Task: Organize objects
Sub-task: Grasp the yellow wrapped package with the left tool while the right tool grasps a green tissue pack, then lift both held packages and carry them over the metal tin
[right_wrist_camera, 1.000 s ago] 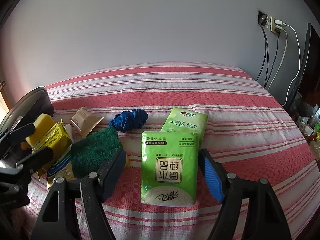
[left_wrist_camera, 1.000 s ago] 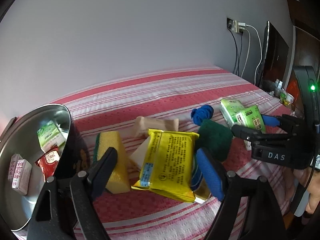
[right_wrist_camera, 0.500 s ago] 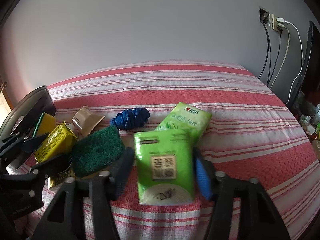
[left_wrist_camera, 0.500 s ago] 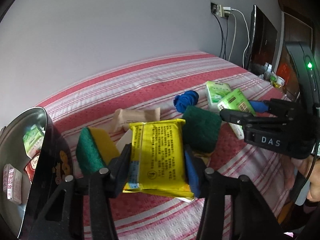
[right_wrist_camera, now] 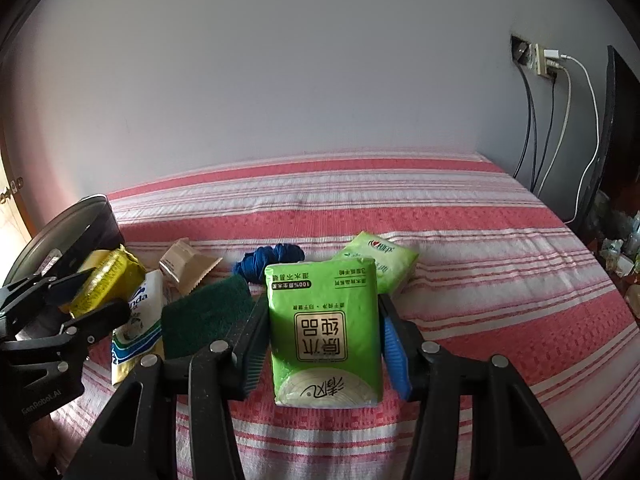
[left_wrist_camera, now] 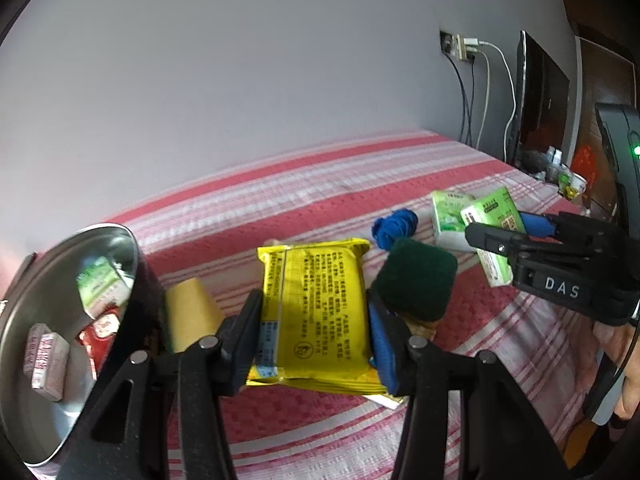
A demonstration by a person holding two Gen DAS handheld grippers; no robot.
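My left gripper is shut on a yellow packet, both pads pressing its long sides, and holds it just above the striped red bedspread. The jaws of my right gripper are closing on a green tissue pack, which sits upright between the pads and is squeezed by them. In the left wrist view that right gripper and its pack show at the right. A round metal tin at the left holds several small packets.
On the bedspread lie a second green tissue pack, a blue cloth bundle, a dark green scouring pad, a beige wrapper, a white and blue packet and a yellow sponge. Cables hang on the right wall.
Both grippers went from wide open to closed. The left took hold of the yellow packet, the right of the green tissue pack, and each item now sits raised between the pads.
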